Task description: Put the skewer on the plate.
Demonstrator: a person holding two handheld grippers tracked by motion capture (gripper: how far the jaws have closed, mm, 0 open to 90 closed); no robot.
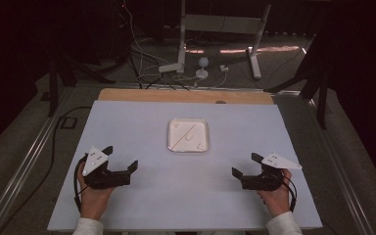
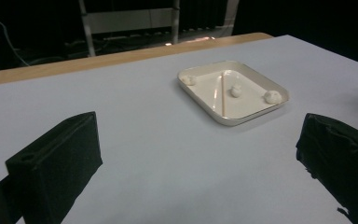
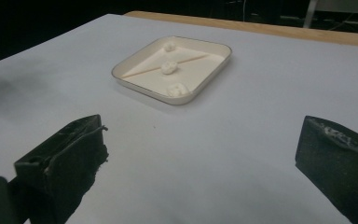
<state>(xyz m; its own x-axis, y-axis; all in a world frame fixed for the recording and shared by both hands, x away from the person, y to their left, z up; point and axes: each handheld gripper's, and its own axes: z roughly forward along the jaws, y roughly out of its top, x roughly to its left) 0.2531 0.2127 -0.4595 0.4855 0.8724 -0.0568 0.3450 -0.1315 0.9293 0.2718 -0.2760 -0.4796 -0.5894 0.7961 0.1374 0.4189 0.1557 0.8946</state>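
On the desk [image 1: 127,127] we see a white tray [image 1: 173,145] at mid-sheet, holding a thin stick [image 2: 223,93] and three small pale lumps [image 2: 236,91]; nothing stands between it and us. Beyond the desk lie cables [image 1: 142,58] and a frame's legs [image 1: 254,54]. No writing is readable. Our left gripper [image 1: 123,159] and right gripper [image 1: 245,165] flank the tray, well apart from it, both with jaws wide and empty.

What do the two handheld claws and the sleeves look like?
Both the left claw and the right claw are black, with blocky black jaws and a pale grey three-cornered plate on top. A thin black cable trails from each. White sleeve cuffs show at the wrists.
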